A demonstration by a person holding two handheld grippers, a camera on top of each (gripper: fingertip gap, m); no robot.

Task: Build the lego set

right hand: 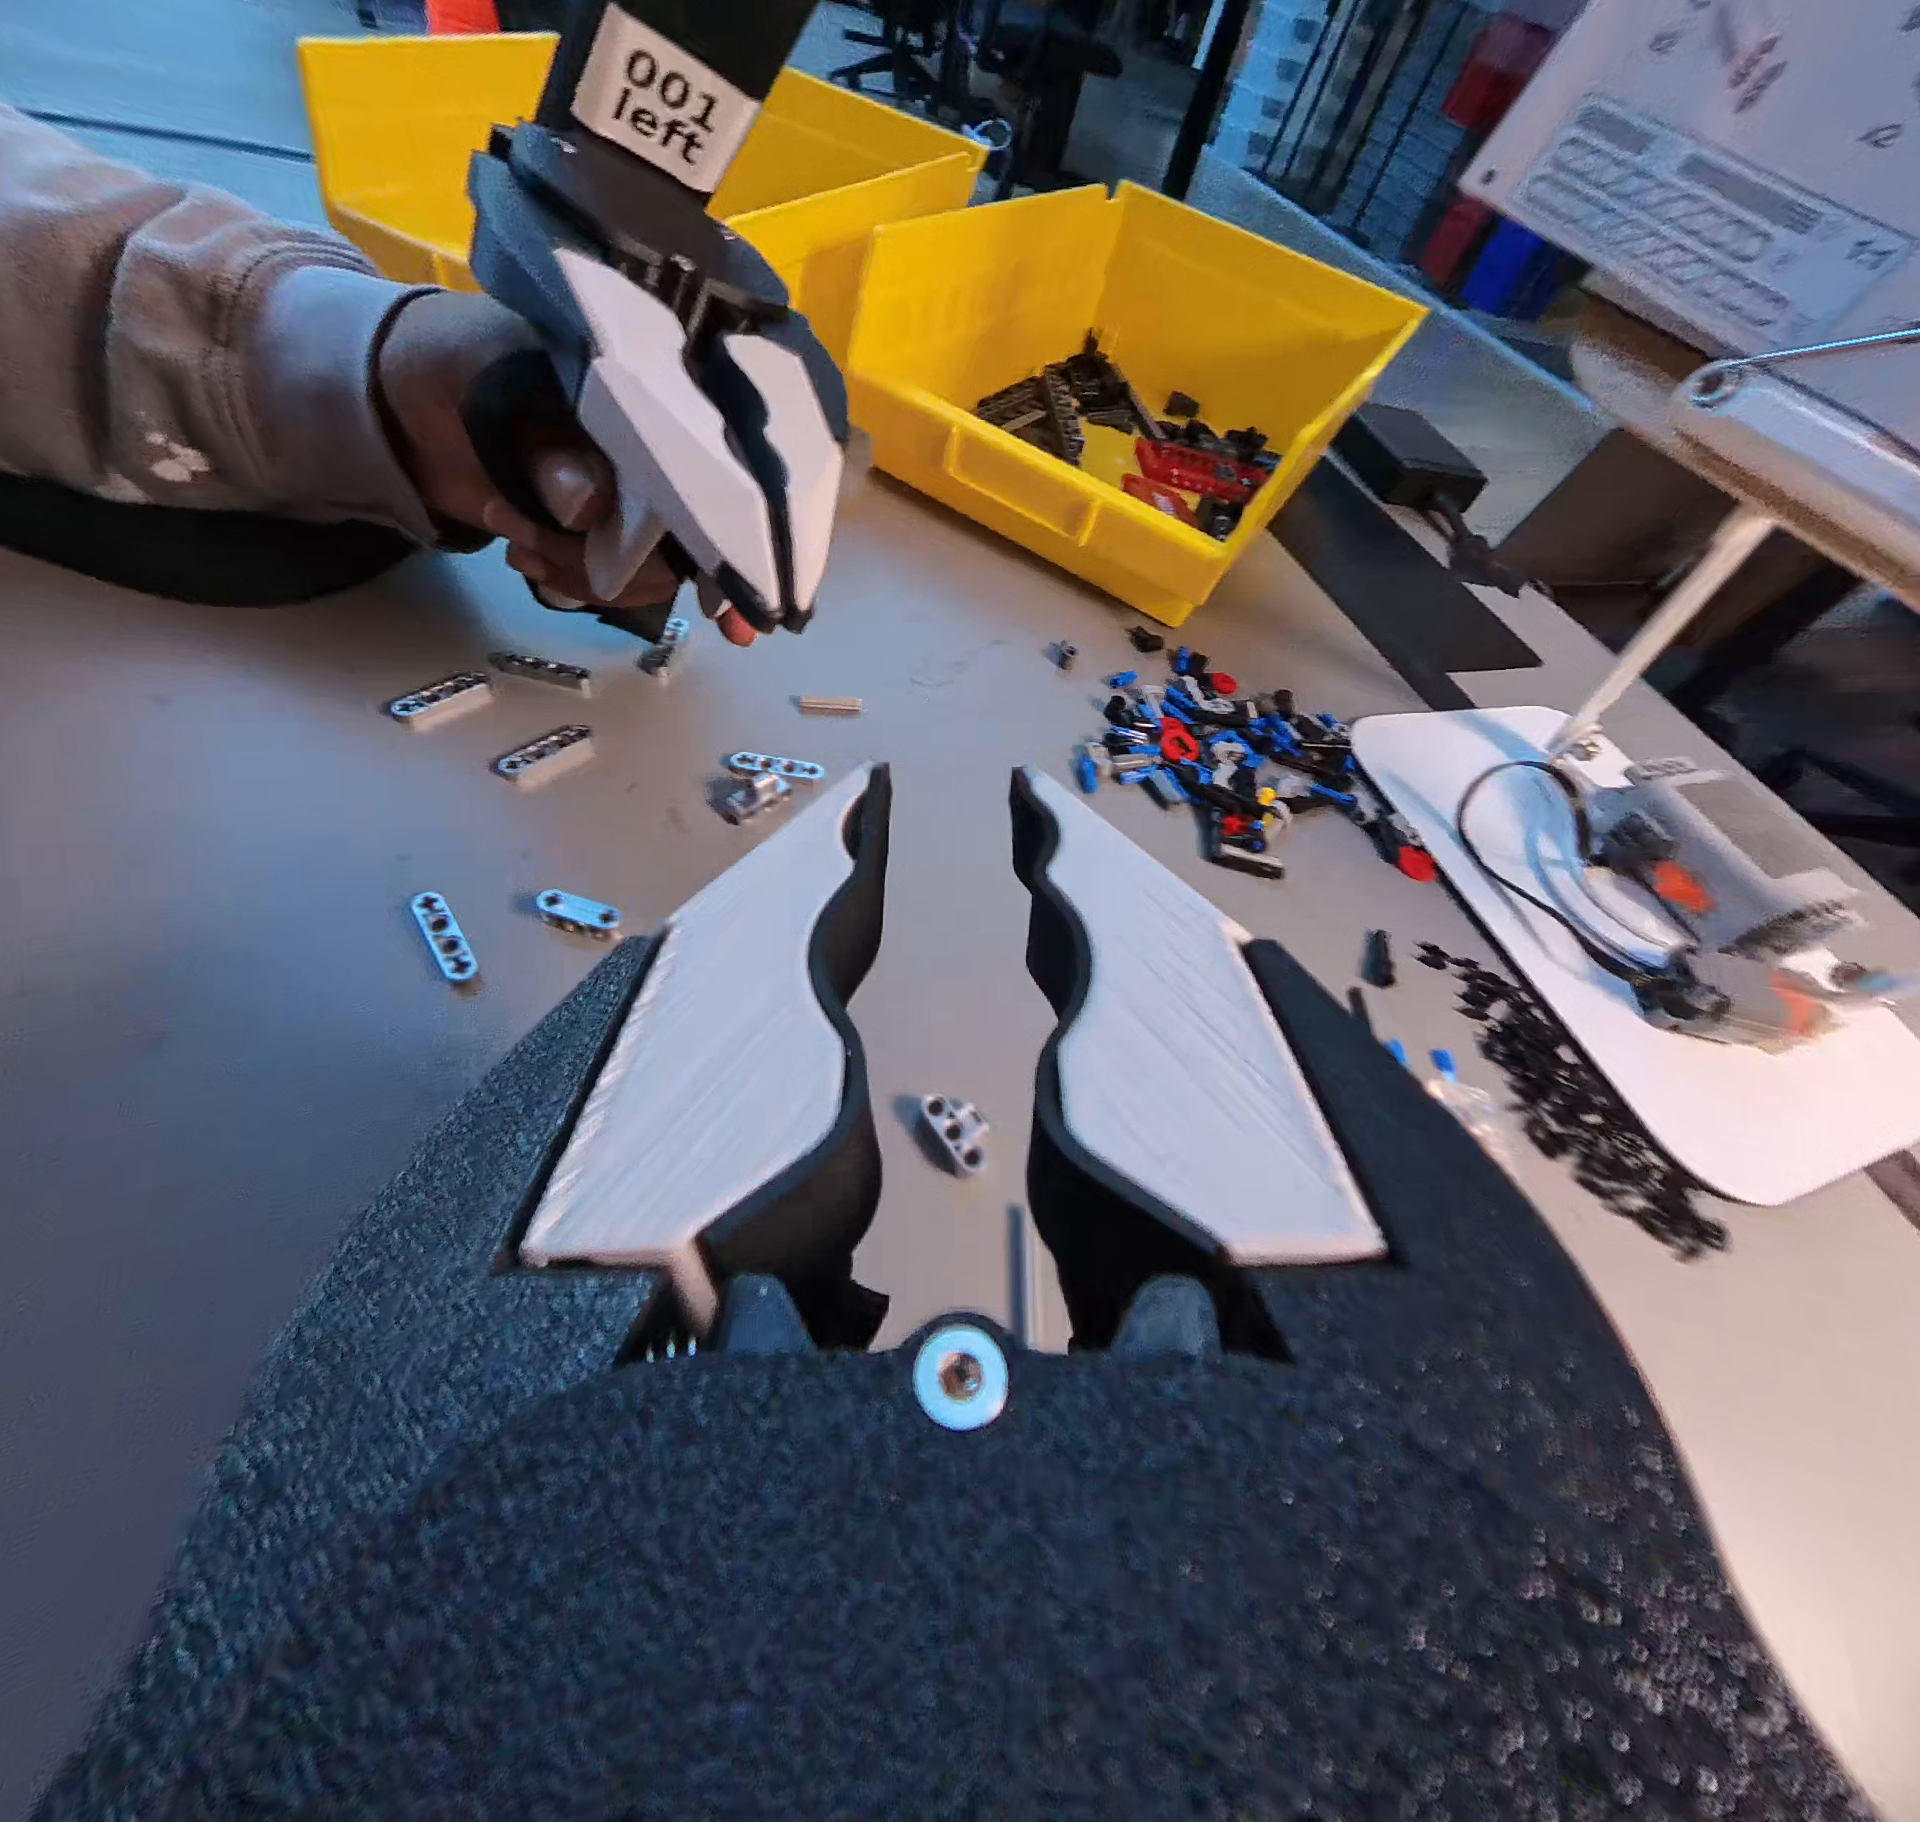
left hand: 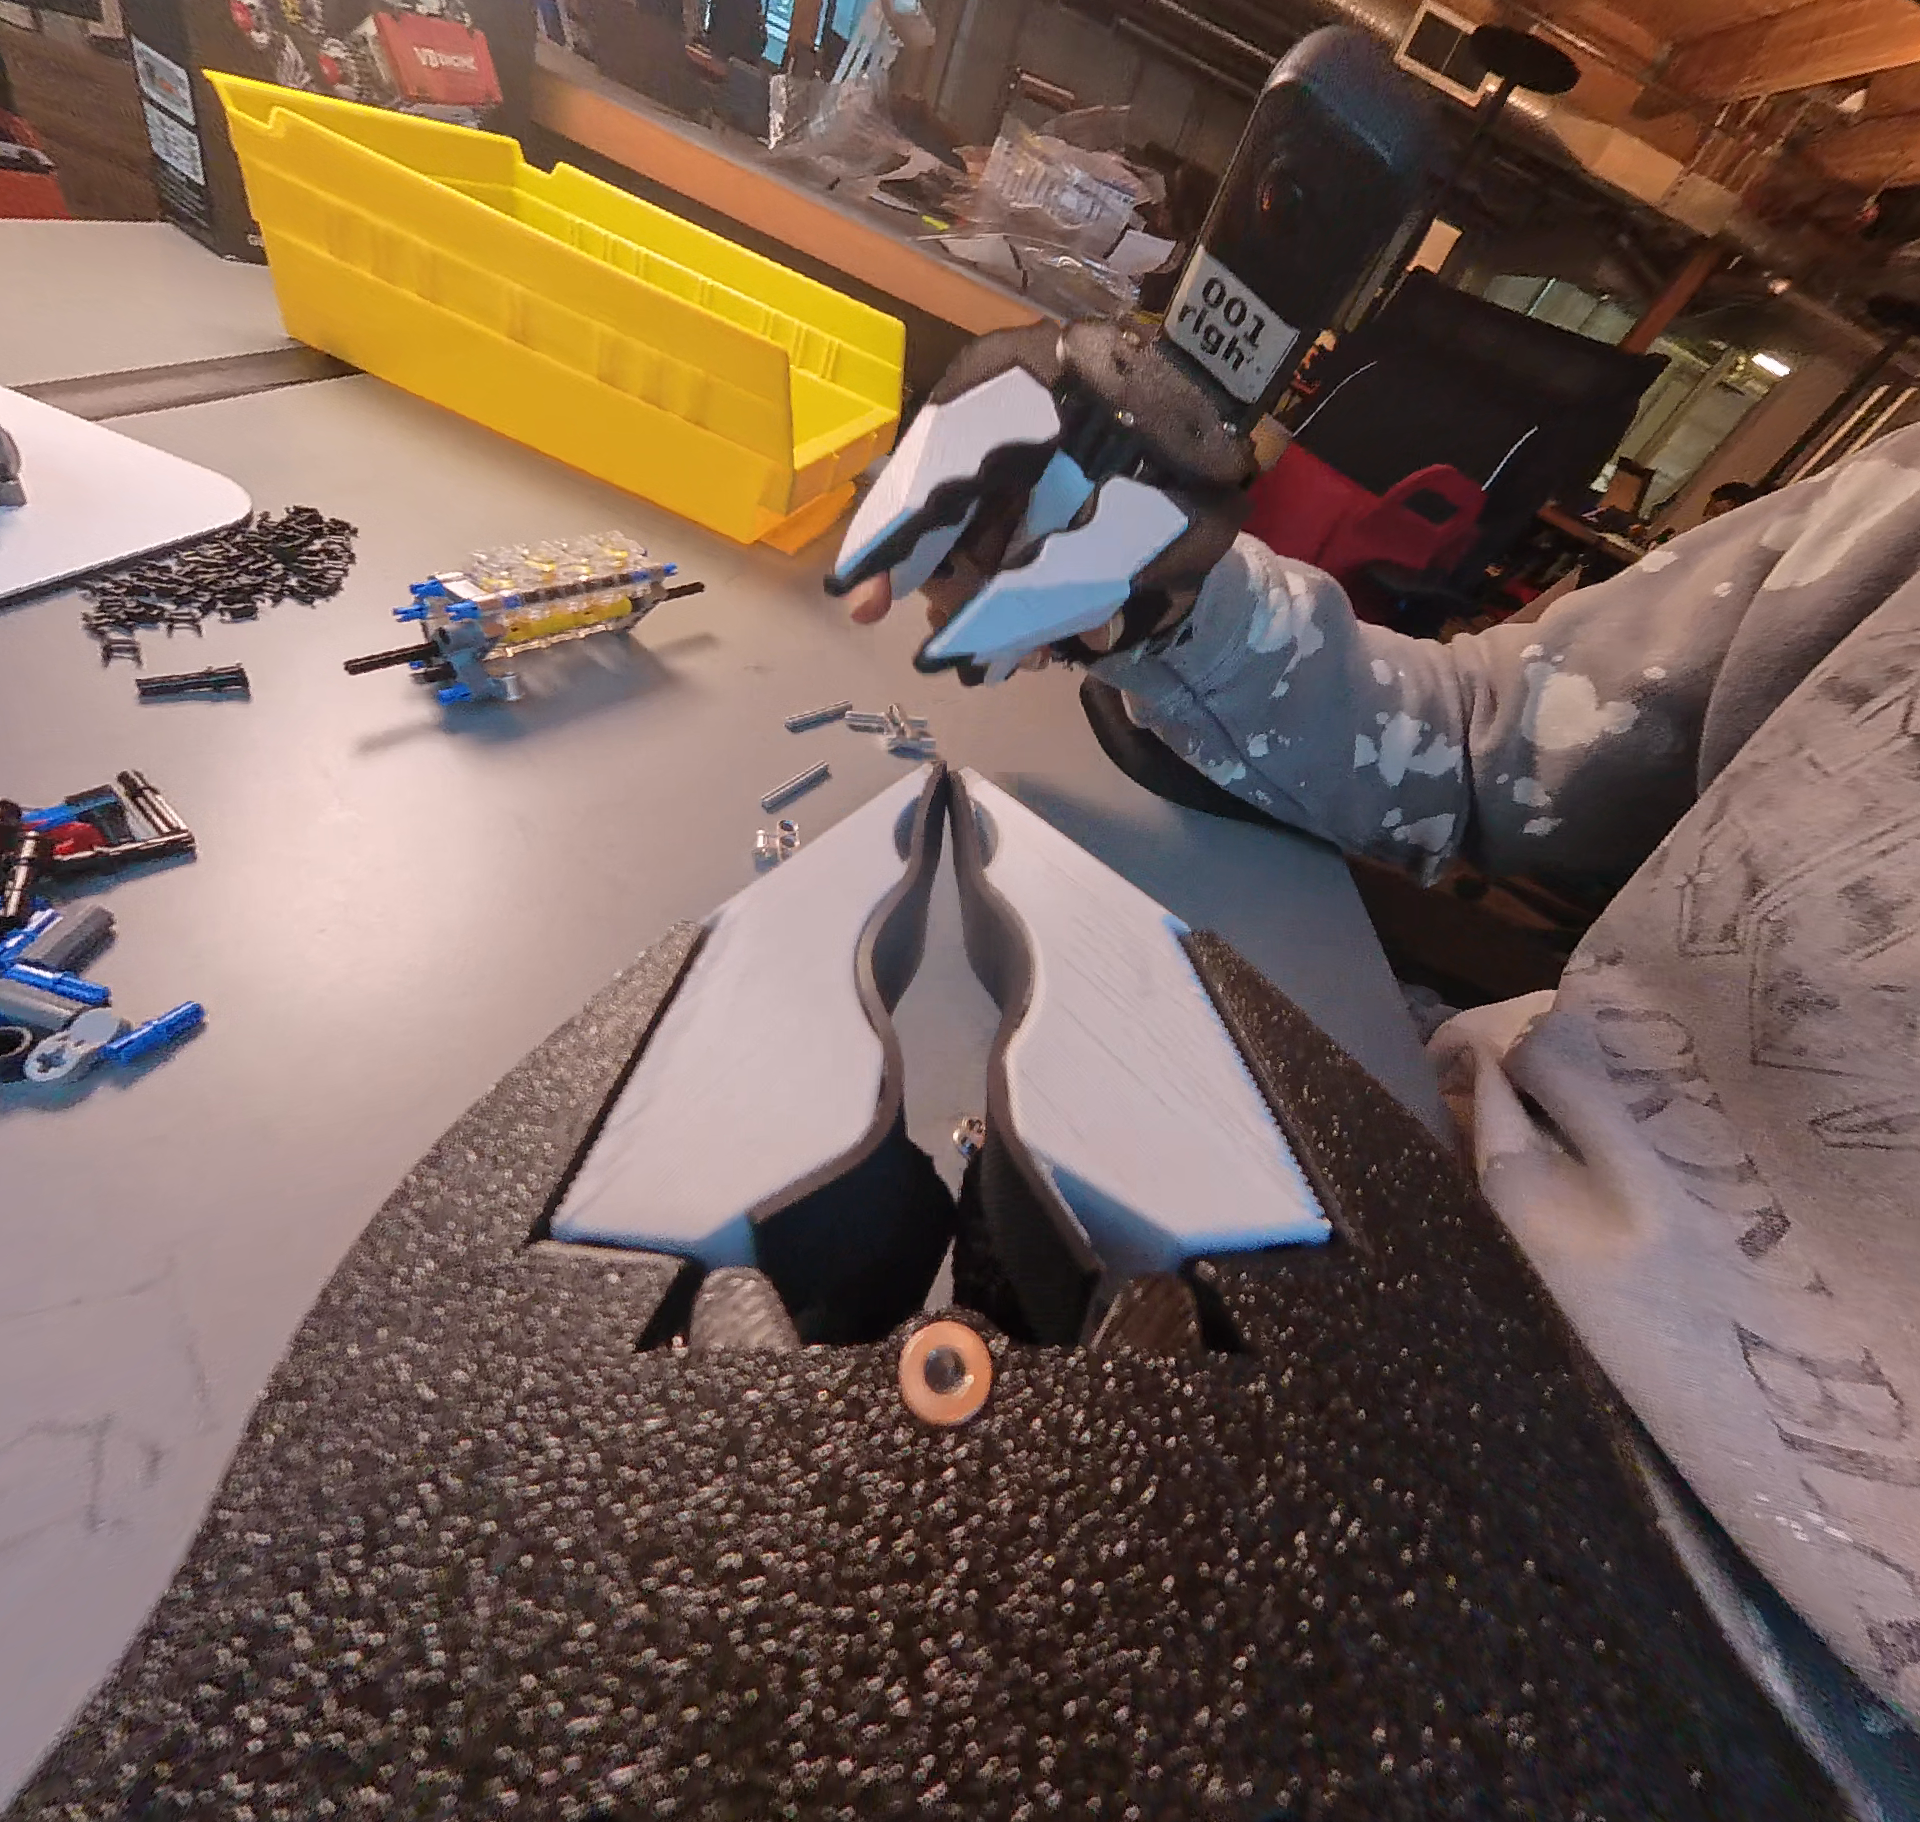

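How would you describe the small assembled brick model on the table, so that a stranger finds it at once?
Start at the long yellow bin on the grey table in the left wrist view. Just in front of it, beside the heap of tiny black pins, stands the assembled model. It alone is built up: a clear and yellow block with blue pins and a black axle through it.

Ahead of my right fingers: bare table (right hand: 951,692), passable.
Left side: scattered grey beams (right hand: 542,754).
Right side: mixed parts pile (right hand: 1226,764), white lamp base (right hand: 1475,764).
Beyond: yellow bin (right hand: 1081,515) blocks.
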